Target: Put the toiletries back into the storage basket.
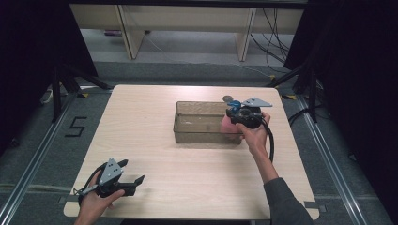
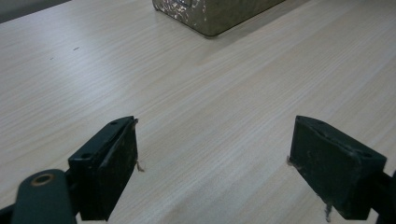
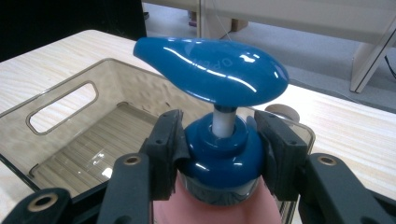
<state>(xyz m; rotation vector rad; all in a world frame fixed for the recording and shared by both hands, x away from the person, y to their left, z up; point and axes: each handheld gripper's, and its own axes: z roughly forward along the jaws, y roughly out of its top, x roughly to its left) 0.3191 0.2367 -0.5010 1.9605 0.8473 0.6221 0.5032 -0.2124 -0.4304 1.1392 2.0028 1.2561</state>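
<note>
Behind the bin (image 1: pixel 199 123): small disc (image 1: pixel 227 98).

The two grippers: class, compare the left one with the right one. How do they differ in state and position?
The left gripper stands open with nothing between its jaws; the right gripper is shut on the blue collar of the pump bottle. The left sits low over the bare table; the right is at the clear bin. Both have black jaws.

The left tool (image 1: pixel 133 181) lies low near the person's edge, jaws spread wide apart. The right tool (image 1: pixel 233 112), arm outstretched, is clamped tight, apparently pointing downward.
</note>
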